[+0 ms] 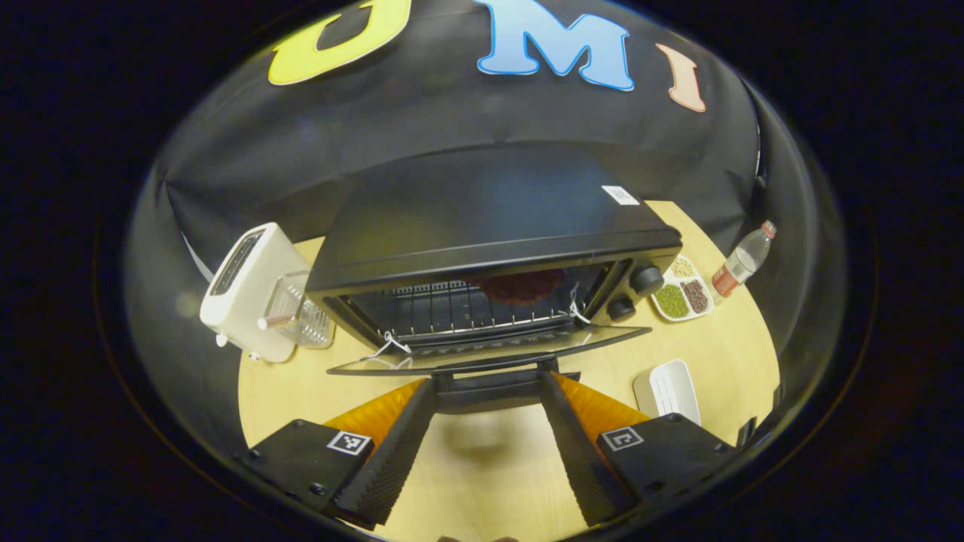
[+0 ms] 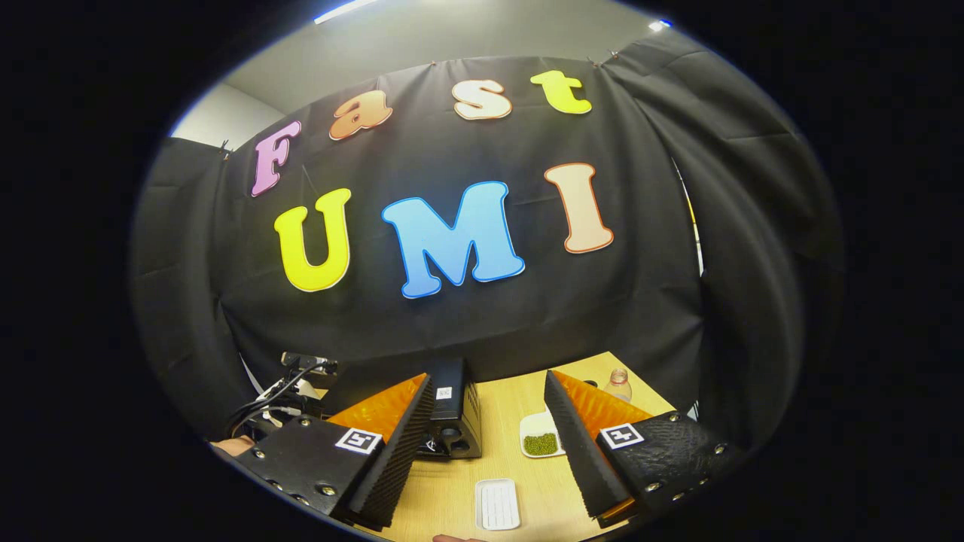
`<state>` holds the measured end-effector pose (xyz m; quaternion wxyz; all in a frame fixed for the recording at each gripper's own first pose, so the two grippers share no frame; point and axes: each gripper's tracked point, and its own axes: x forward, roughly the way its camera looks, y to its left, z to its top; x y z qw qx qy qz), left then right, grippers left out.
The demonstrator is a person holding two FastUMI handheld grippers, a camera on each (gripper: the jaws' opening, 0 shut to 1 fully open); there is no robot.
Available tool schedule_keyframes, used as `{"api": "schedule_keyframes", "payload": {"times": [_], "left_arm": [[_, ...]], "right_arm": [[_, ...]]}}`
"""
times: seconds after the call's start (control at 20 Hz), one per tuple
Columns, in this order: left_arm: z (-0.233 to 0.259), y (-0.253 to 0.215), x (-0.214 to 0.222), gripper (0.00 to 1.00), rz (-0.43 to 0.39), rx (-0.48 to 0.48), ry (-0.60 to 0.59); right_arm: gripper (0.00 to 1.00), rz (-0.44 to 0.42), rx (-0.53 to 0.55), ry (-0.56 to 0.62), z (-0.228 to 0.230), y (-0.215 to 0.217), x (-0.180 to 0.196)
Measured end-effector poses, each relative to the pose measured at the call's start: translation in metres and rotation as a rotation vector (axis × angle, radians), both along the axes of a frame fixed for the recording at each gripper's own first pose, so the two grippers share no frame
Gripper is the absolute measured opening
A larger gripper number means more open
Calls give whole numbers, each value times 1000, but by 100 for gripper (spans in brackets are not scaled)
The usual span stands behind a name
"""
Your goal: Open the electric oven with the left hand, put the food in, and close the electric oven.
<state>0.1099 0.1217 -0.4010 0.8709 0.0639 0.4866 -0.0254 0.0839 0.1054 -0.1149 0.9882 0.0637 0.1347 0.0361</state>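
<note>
On the wooden table (image 1: 723,354), the electric oven (image 1: 497,248) faces the left gripper (image 1: 489,444), door (image 1: 489,352) dropped flat, long axis across the view.
Reddish food (image 1: 520,286), perhaps meat, sits on its rack; both fingers stand spread, the door handle between them. Right gripper (image 2: 489,452), equally spread and empty, sees the oven's knob end.

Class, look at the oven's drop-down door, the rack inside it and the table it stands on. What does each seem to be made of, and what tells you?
Oven door: apparently clear glass in a dark frame, since you see through it and it reflects. Rack: likely bare metal wire, thin shiny bars. Table: pale wood or wood-look laminate, matte with faint grain; which one cannot be told.
</note>
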Motion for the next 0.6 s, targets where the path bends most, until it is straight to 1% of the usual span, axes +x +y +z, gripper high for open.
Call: {"api": "schedule_keyframes", "payload": {"times": [0.05, 0.1, 0.25, 0.3, 0.35, 0.45, 0.6], "left_arm": [[1, -1, 3, 95, -4, -1, -15], [2, -2, 5, 99, -5, -1, -25], [6, -1, 16, 99, -4, -4, -48], [6, 1, 19, 95, 4, 3, -61], [10, 5, 22, 99, 9, 14, -82], [24, 9, 29, 99, 19, 22, -140], [67, 1, 37, 99, 48, -44, -269]], "right_arm": [[90, 1, 5, 3, 0, 1, -1], [90, 2, 8, 2, 1, 1, -2], [90, 7, -3, -2, 3, 3, -2], [90, 10, -5, -2, 2, 3, -3], [90, 10, -7, -3, 3, 3, -3], [90, 12, -9, -5, 3, 3, -5], [90, 15, -14, -7, 4, 3, -4]]}}
